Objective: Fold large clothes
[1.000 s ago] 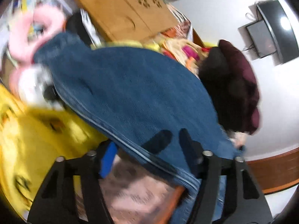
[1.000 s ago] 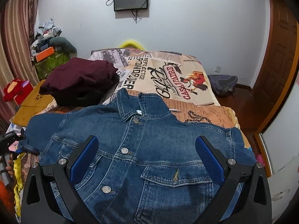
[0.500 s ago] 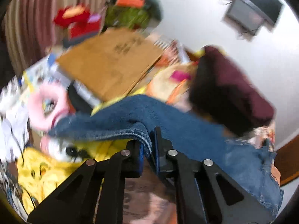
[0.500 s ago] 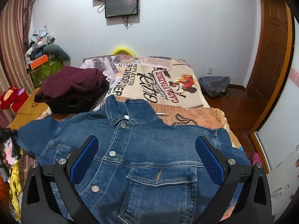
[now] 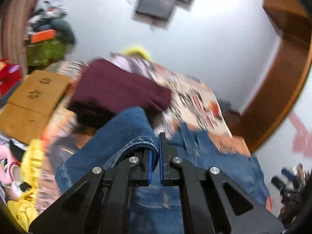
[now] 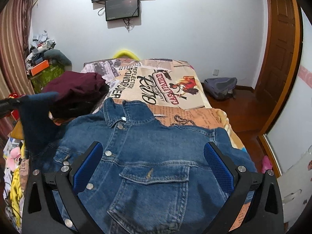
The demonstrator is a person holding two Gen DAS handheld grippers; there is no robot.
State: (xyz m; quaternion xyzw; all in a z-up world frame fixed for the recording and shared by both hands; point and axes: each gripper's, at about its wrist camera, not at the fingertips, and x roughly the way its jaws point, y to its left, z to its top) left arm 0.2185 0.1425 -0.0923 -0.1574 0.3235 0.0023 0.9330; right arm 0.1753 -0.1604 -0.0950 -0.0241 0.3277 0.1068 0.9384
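Denim jacket sleeve pinched in left tongs; right tongs agape.

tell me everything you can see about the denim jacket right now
The denim jacket is mid-blue, with metal snap buttons, a collar, seams and a flapped chest pocket. It lies front up and buttoned on the printed bedspread, collar toward the far wall. Its sleeve on the left gripper's side is lifted off the bed, its cuff clamped in the left gripper. The right gripper hangs open above the chest, not gripping. Maroon folded clothes sit just beyond that shoulder.
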